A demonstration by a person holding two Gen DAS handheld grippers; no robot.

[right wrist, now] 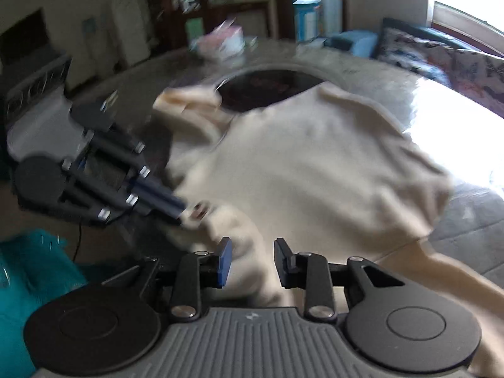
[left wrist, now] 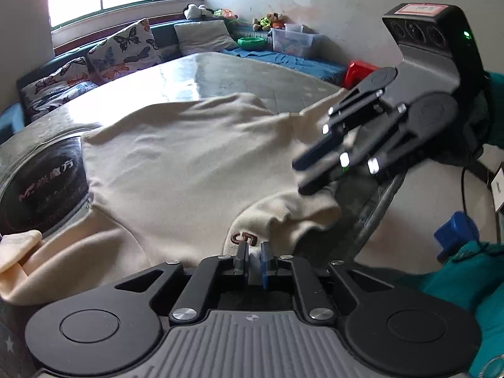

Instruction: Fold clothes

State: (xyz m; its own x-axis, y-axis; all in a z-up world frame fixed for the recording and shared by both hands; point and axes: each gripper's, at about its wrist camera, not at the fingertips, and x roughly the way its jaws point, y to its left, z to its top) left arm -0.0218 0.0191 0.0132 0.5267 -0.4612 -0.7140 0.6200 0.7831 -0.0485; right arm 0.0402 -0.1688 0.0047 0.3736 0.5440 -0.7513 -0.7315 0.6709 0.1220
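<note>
Left gripper (left wrist: 253,250) is pinched narrow on the cream sweater's (left wrist: 189,163) near edge at 6 o'clock, by a small brown logo (left wrist: 244,237). Right gripper (right wrist: 252,252) hangs with jaws wide over cloth at 6 o'clock. Spread across the round table (left wrist: 236,72), the sweater looks mid-fold; next, the right likely needs a matching grip nearby.
</note>
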